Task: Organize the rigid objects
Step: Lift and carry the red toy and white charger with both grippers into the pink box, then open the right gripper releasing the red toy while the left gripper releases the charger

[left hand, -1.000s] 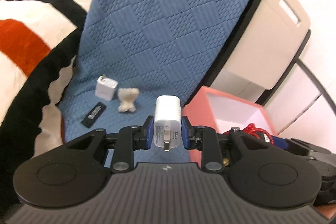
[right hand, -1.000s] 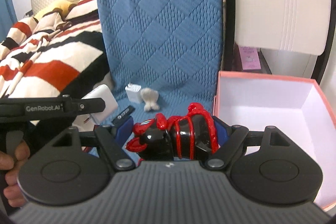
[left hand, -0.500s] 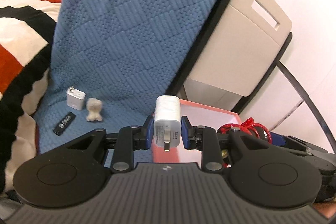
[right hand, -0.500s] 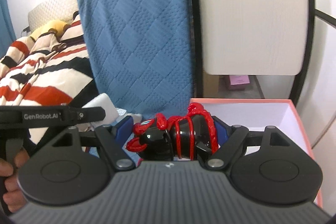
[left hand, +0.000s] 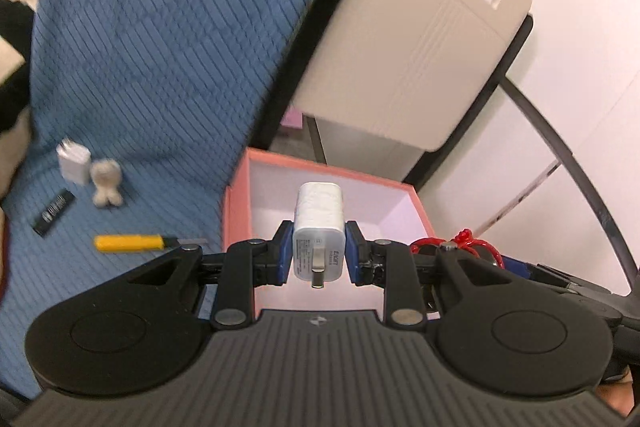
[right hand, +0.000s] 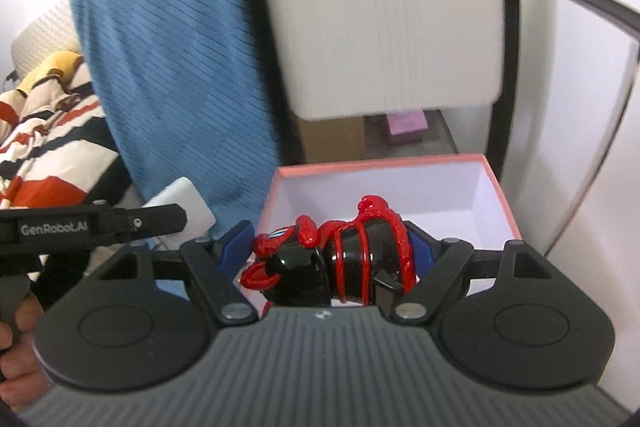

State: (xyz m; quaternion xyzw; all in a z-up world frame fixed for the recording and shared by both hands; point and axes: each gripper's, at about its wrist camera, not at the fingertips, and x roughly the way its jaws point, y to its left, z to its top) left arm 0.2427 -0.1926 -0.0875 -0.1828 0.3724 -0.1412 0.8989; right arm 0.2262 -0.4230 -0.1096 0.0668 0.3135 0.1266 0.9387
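Charger [left hand: 319, 231] and figurine [right hand: 340, 259] gripped in claws over pink box [left hand: 236, 203].

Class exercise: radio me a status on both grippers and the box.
Left gripper shut on white plug-in charger. Right gripper shut on black-and-red figurine. Both over open pink box. Nothing in the way.

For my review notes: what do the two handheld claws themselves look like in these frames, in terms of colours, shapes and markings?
Both match. The left claw and right claw have matte black bodies with a ribbed grey-black top plate, two round black discs at the sides, black linkage arms with silver rivets, and blue pads. Seen from the right wrist, the left one's side reads "GenRobot.AI" in white. No cables or sleeves show.
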